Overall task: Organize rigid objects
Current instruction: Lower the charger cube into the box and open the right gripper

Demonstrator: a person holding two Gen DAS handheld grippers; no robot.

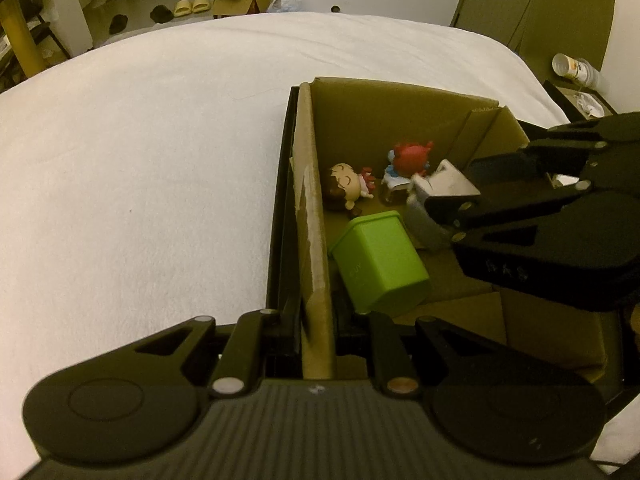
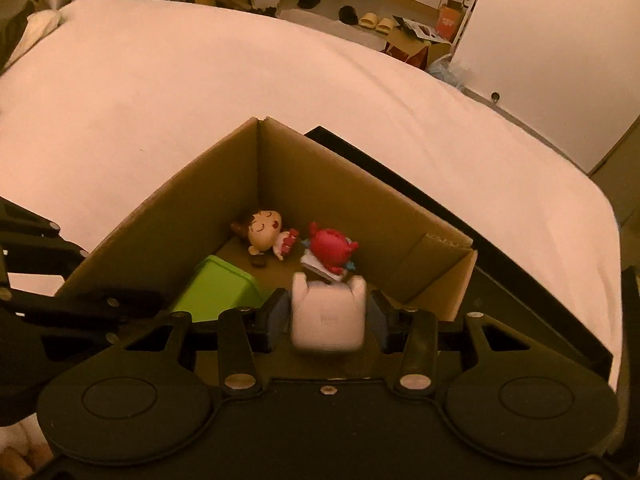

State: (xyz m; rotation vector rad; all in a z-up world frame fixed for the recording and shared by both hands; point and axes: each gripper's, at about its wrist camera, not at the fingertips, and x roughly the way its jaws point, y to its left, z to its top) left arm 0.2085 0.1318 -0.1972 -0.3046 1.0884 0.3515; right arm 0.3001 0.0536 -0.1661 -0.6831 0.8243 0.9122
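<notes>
Cardboard makes the open box (image 2: 224, 200) that sits on a white bed (image 2: 200, 92); a black edge shows along the outside of its walls. Inside on the floor lie a green plastic container (image 2: 216, 292) tipped on its side at the near left in the right wrist view, a small doll with a round head (image 2: 266, 236) in the far corner, and a red figure (image 2: 332, 246) just right of the doll, resting on something pale and flat. The right gripper (image 2: 326, 316) hangs over the box interior, its jaws pressed on both sides of a white boxy object (image 2: 326, 316) with two short prongs pointing away; the object is held above the box floor, near the red figure. The left gripper (image 1: 316, 332) is clamped on the box's left wall (image 1: 314, 240), one finger outside and one inside, beside the green container.
</notes>
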